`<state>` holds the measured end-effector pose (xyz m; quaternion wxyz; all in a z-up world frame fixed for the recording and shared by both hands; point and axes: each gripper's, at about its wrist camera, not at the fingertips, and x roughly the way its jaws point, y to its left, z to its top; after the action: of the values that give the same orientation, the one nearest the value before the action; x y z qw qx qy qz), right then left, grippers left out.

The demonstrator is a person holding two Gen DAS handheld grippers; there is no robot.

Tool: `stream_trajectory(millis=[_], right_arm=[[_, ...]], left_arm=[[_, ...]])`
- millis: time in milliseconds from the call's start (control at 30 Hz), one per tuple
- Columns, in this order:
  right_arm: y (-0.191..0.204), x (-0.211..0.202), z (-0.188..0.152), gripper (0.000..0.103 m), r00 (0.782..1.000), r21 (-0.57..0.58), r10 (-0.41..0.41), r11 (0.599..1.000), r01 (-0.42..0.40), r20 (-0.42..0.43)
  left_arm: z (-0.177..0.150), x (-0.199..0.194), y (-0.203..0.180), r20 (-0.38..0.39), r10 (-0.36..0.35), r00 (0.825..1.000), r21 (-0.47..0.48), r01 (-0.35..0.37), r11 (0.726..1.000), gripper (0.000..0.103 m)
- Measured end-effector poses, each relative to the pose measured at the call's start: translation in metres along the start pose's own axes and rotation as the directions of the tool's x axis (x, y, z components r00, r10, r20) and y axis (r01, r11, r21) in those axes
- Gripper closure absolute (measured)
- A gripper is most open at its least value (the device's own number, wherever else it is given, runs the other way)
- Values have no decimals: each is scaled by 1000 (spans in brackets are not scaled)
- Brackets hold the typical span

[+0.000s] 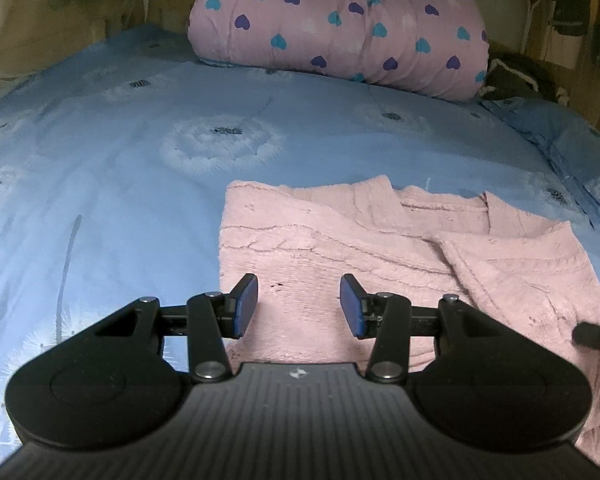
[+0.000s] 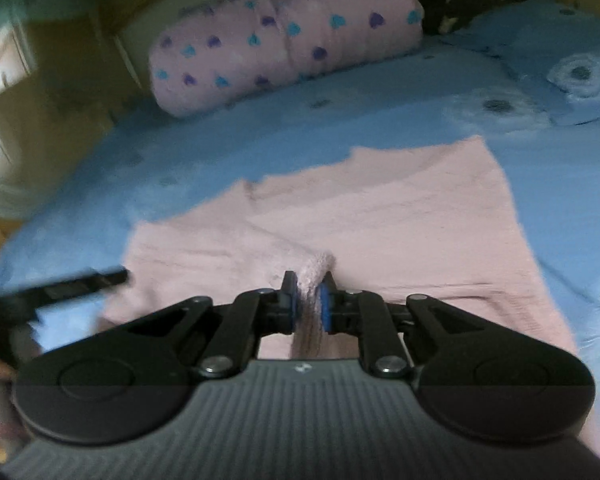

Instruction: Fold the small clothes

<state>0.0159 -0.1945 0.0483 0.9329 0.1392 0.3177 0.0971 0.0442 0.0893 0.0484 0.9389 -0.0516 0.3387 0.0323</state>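
A small pink knitted sweater (image 1: 340, 240) lies on the blue bedspread, partly folded, with one side laid over toward the middle. My left gripper (image 1: 299, 306) is open and empty, its blue pads just above the sweater's near left part. In the right wrist view the sweater (image 2: 380, 208) fills the middle. My right gripper (image 2: 309, 300) is shut on a bunched fold of the pink sweater, held between the blue pads. The right gripper's tip (image 1: 596, 338) shows at the right edge of the left wrist view. The left gripper (image 2: 72, 284) shows blurred at the left of the right wrist view.
A rolled pink quilt (image 1: 340, 28) with blue and purple hearts lies at the head of the bed. A blue pillow (image 1: 572, 152) sits at the right. The blue bedspread (image 1: 120, 160) with dandelion print stretches left of the sweater. A dark item (image 1: 516, 76) lies beside the quilt.
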Motion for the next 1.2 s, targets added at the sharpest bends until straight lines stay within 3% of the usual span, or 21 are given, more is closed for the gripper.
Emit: stream_trajectory(millis=[133, 233, 367, 433, 533, 700, 833, 933, 1033, 1200], right_arm=[[-8, 0, -6, 72, 989, -155, -144, 978, 141, -11], [-8, -15, -8, 68, 987, -259, -161, 952, 162, 26], [5, -34, -9, 63, 994, -369, -92, 923, 107, 58], [15, -38, -14, 56, 999, -411, -36, 910, 49, 39], [26, -29, -22, 55, 1000, -453, 16, 891, -26, -25], [33, -15, -47, 55, 994, -479, -2, 876, -51, -109], [22, -9, -51, 57, 993, -427, 22, 902, -69, -113], [15, -6, -48, 80, 994, -385, 13, 921, -56, -112], [6, -3, -44, 92, 993, -354, 7, 934, -48, -117], [-2, -11, -23, 95, 999, -305, 3, 952, -18, -48]], left_arm=[[0, 2, -1, -6, -6, 1000, -5, 6, 1000, 52], [0, 2, -2, -5, -5, 1000, 0, 5, 1000, 52], [-2, 2, -4, -15, 11, 1000, 13, -10, 1000, 51], [-3, 1, -4, -16, 10, 1000, 21, -9, 1000, 51], [-5, 1, -4, -16, 10, 1000, 27, -9, 1000, 51], [-5, 1, -3, -13, 11, 1000, 21, -10, 1000, 51], [-5, 2, -4, -9, 12, 1000, 29, -12, 1000, 51], [-6, 2, -6, -8, 17, 1000, 39, -16, 999, 51], [-7, 1, -8, 0, 19, 1000, 51, -19, 999, 51], [-3, -2, -14, 34, 17, 999, 71, -19, 997, 51]])
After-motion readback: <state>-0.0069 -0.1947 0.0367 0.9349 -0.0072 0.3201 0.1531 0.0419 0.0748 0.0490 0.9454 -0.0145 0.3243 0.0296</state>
